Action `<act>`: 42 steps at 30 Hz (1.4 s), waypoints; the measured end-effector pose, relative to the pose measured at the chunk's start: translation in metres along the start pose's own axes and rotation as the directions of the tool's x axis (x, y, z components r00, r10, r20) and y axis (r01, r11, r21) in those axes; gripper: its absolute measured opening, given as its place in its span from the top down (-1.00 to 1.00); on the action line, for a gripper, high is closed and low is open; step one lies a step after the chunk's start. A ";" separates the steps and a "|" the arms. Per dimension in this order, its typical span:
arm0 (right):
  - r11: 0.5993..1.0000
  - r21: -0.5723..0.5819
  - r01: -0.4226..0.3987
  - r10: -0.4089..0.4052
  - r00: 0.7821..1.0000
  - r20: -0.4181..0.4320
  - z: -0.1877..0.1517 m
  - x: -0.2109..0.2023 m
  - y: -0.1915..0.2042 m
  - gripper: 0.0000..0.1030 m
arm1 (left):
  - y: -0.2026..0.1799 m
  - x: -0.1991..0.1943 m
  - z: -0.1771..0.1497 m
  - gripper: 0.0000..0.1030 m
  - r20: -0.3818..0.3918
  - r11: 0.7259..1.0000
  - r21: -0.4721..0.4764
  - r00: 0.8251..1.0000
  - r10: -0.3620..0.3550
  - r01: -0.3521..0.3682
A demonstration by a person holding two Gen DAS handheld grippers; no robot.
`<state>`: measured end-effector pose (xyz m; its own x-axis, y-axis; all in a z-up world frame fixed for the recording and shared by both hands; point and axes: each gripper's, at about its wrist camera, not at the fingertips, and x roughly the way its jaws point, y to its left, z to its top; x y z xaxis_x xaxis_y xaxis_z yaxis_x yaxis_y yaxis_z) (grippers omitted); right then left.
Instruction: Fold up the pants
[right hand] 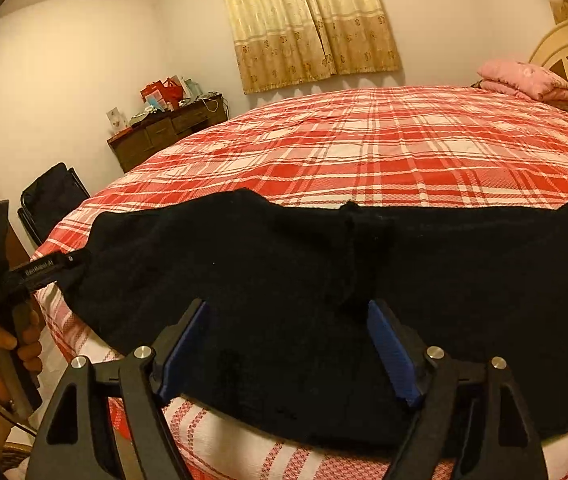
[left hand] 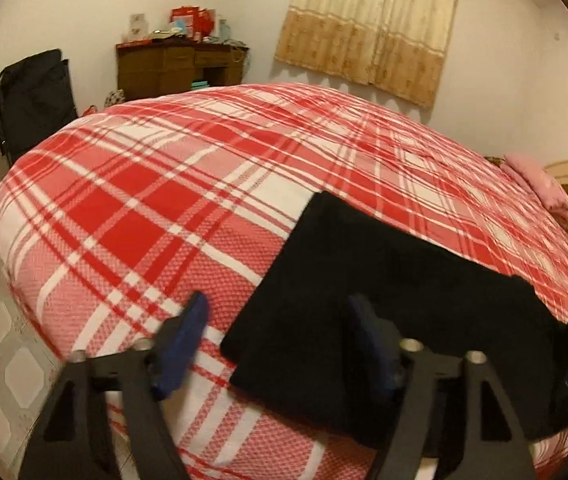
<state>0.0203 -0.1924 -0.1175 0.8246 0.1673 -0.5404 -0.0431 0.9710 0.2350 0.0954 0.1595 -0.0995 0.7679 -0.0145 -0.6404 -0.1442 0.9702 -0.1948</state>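
Black pants (right hand: 324, 300) lie under both wide-open, empty hand-held grippers, left (left hand: 280, 344) and right (right hand: 288, 348).

Home bedroom: bed (right hand: 404, 152) with red plaid cover, pink pillow (right hand: 524, 80), curtain (right hand: 308, 24), cluttered wooden dresser (right hand: 164, 132) stood against the wall.

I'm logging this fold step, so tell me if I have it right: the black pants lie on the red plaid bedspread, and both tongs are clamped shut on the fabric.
Not quite. The black pants do lie on the red plaid bedspread, but both tongs are open. The right wrist view shows the right tongs spread apart over the fabric, and the left wrist view shows the left tongs spread at the pants' edge.
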 end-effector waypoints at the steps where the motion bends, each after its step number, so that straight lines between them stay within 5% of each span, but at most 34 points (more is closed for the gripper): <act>1: 1.000 0.001 -0.001 0.001 1.000 0.001 -0.001 0.000 0.000 -0.59 | -0.001 0.001 0.000 0.14 -0.005 1.000 0.010 1.000 -0.007 0.008; 5: 1.000 0.003 -0.003 0.003 1.000 0.002 -0.002 0.001 0.000 -0.59 | 0.005 -0.001 0.000 0.50 -0.021 0.997 -0.040 0.997 -0.070 0.069; 11: 1.000 -0.005 0.000 0.000 1.000 0.002 -0.001 0.001 -0.003 -0.59 | -0.006 -0.015 0.009 0.65 -0.004 0.997 -0.026 0.997 -0.074 0.074; 14: 0.998 0.046 -0.047 0.047 0.999 0.004 0.007 -0.008 -0.012 -0.59 | -0.027 -0.033 0.017 0.65 0.048 0.995 0.046 0.995 -0.090 0.088; 19: 0.987 0.139 -0.080 0.073 0.996 0.052 0.034 -0.033 -0.046 -0.59 | -0.088 -0.075 0.024 0.65 0.108 0.958 0.191 0.966 -0.236 0.212; 22: 0.976 0.200 -0.090 0.077 0.994 0.071 0.042 -0.050 -0.073 -0.59 | -0.134 -0.100 0.015 0.65 0.108 0.904 0.303 0.931 -0.348 0.303; 24: 0.962 0.255 -0.093 0.073 0.994 0.087 0.043 -0.059 -0.092 -0.59 | -0.169 -0.113 0.001 0.65 0.076 0.846 0.387 0.901 -0.426 0.367; 27: 0.927 0.362 -0.095 0.067 0.994 0.090 0.037 -0.068 -0.123 -0.59 | -0.217 -0.115 -0.031 0.90 -0.037 0.739 0.472 0.848 -0.529 0.482; 30: 0.888 0.445 -0.116 0.086 0.992 0.088 0.029 -0.067 -0.144 -0.59 | -0.248 -0.105 -0.062 0.90 -0.100 0.671 0.538 0.829 -0.550 0.510; 32: 0.863 0.483 -0.149 0.117 0.989 0.095 0.024 -0.066 -0.151 -0.59 | -0.264 -0.088 -0.083 0.90 -0.166 0.642 0.577 0.842 -0.514 0.505; 35: 0.872 0.447 -0.201 0.168 0.979 0.113 0.028 -0.068 -0.142 -0.60 | -0.258 -0.078 -0.083 0.90 -0.219 0.654 0.546 0.842 -0.492 0.524; 38: 0.875 0.388 -0.291 0.266 0.957 0.117 0.033 -0.066 -0.122 -0.59 | -0.228 -0.086 -0.061 0.74 -0.170 0.690 0.500 0.841 -0.514 0.523; 42: 0.901 0.267 -0.341 0.334 0.940 0.074 0.037 -0.057 -0.082 -0.59 | -0.178 -0.092 -0.041 0.51 -0.026 0.795 0.472 0.907 -0.420 0.382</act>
<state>-0.0025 -0.2884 -0.0761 0.8021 0.4688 -0.3701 -0.1692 0.7726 0.6119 0.0249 -0.0213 -0.0364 0.7406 -0.4271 -0.5188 0.4734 0.8795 -0.0484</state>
